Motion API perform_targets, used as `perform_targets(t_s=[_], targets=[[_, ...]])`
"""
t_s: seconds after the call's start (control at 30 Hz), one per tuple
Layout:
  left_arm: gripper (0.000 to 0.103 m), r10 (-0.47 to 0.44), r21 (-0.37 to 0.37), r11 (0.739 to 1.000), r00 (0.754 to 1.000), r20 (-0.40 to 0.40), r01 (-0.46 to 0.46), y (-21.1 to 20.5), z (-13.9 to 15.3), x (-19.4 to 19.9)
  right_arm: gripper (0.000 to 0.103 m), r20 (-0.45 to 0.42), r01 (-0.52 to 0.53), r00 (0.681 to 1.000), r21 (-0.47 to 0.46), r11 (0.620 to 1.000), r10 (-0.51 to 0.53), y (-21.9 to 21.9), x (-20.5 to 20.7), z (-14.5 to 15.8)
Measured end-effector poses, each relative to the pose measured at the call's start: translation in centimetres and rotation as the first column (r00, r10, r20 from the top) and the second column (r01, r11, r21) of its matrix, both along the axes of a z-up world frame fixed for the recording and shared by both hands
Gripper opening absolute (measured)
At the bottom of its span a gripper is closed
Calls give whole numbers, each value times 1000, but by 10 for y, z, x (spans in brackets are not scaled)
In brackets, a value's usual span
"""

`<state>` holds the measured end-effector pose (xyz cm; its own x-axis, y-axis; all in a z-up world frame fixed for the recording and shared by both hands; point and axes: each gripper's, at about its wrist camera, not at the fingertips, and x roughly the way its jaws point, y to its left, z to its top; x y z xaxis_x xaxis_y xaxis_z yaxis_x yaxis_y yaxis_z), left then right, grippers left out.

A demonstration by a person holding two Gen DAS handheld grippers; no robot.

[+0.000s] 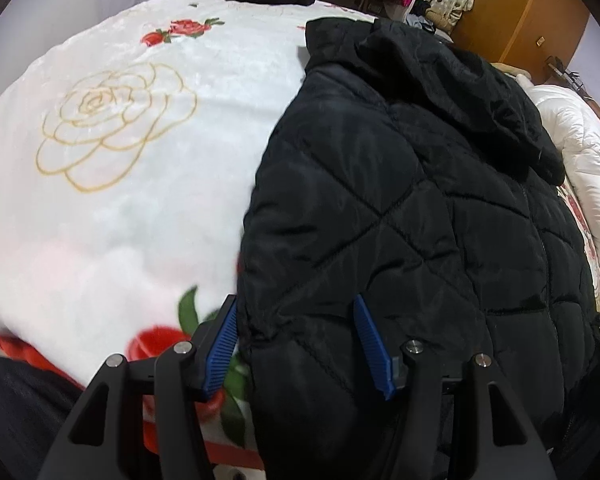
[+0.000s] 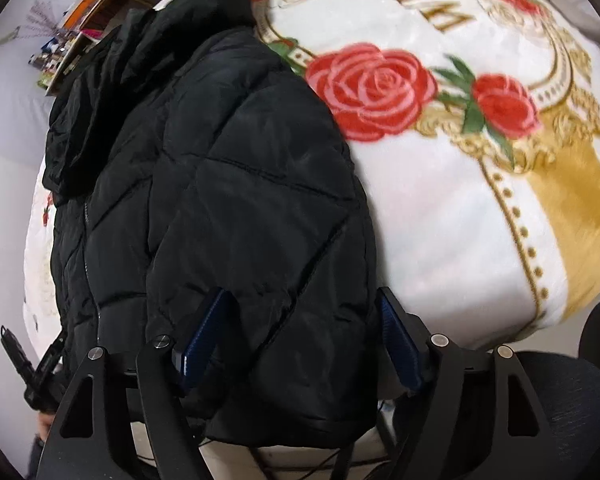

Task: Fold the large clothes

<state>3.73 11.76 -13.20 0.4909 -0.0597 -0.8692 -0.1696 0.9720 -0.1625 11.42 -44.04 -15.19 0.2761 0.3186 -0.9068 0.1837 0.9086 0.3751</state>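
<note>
The left gripper (image 1: 294,338) points steeply down at the near hem of the jacket (image 1: 400,220). Its jaws stand apart, with the jacket's left lower corner bulging up between the two blue pads (image 1: 370,340). The left pad lies against the jacket's outer edge; the right pad sits on the quilted cloth. Whether either pad presses the cloth I cannot tell; no pinch shows.

Ahead of these jaws the jacket runs away up the bed, black and diamond-quilted, front up, its zip to the right of the jaws and its hood (image 1: 440,80) at the far end. To the left of the jaws lies the blanket (image 1: 120,160), white with a gold outlined rose and red roses. Right of the jacket is a white duvet (image 1: 580,168). Beyond the hood stand wooden furniture (image 1: 512,12) and a dark heap.

The right gripper (image 2: 304,336) also tilts steeply down, over the jacket's (image 2: 228,184) other lower corner. Its jaws are wide. The left pad (image 2: 204,336) rests on the cloth; the right pad stands just off the jacket's edge, over the blanket (image 2: 480,220). The padded corner fills the gap between them, with no squeeze visible.

Ahead of these jaws the jacket stretches to its hood (image 2: 160,40); the zip runs left of the jaws. To the right the blanket shows red roses (image 2: 372,88), gold trim and a gold band. At lower left, part of the other gripper (image 2: 32,364) appears beside the hem.
</note>
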Motion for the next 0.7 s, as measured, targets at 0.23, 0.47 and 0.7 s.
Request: perform_targets(t_s=[0.23, 0.47, 0.7], targets=[[60, -7, -27, 1000, 999, -49, 6, 1, -5, 0, 39, 5, -73, 997, -24, 997, 73, 11, -5, 7], [19, -58, -41, 998, 998, -25, 57, -4, 12, -7, 12, 77, -71, 995, 57, 996, 66, 0, -18, 27], [15, -25, -134, 990, 991, 132, 43, 17, 62, -27, 10, 217, -82, 975, 134, 988, 51, -7, -28, 67]])
